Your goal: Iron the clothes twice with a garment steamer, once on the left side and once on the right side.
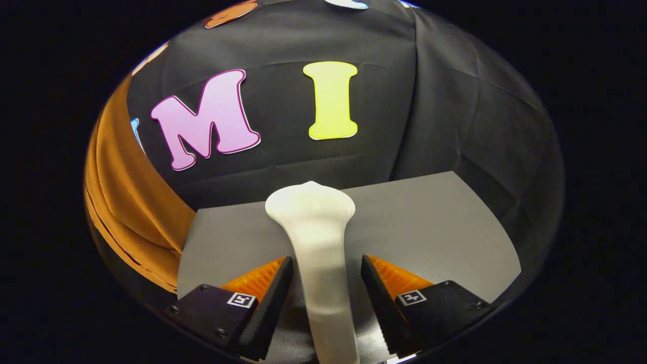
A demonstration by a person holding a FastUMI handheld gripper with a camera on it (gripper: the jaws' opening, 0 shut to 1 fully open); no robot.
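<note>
Although the gripper (326,283) has its two fingers spread on either side of the garment steamer (318,237), neither ribbed inner pad appears to touch the handle; a narrow gap shows on both sides, so the jaws stand open around it rather than clamped. The steamer lies flat between the fingers, its slim neck running forward from under them and flaring into a broad, rounded head just beyond the tips. Its shell looks like matte off-white plastic, smooth and slightly grainy, with soft curves and no sharp edges. It rests on a grey table (434,227) with a flat, dull, even surface. To the left of the table, past the left finger, hangs the orange garment (129,202), a soft, thick-looking fabric falling in long folds, its hem curving downward.

By my reading the task is at its very start: the steamer is not yet lifted, and neither the left nor the right pass over the cloth seems begun. Closing on the handle, raising it and carrying it to the garment all remain.
</note>
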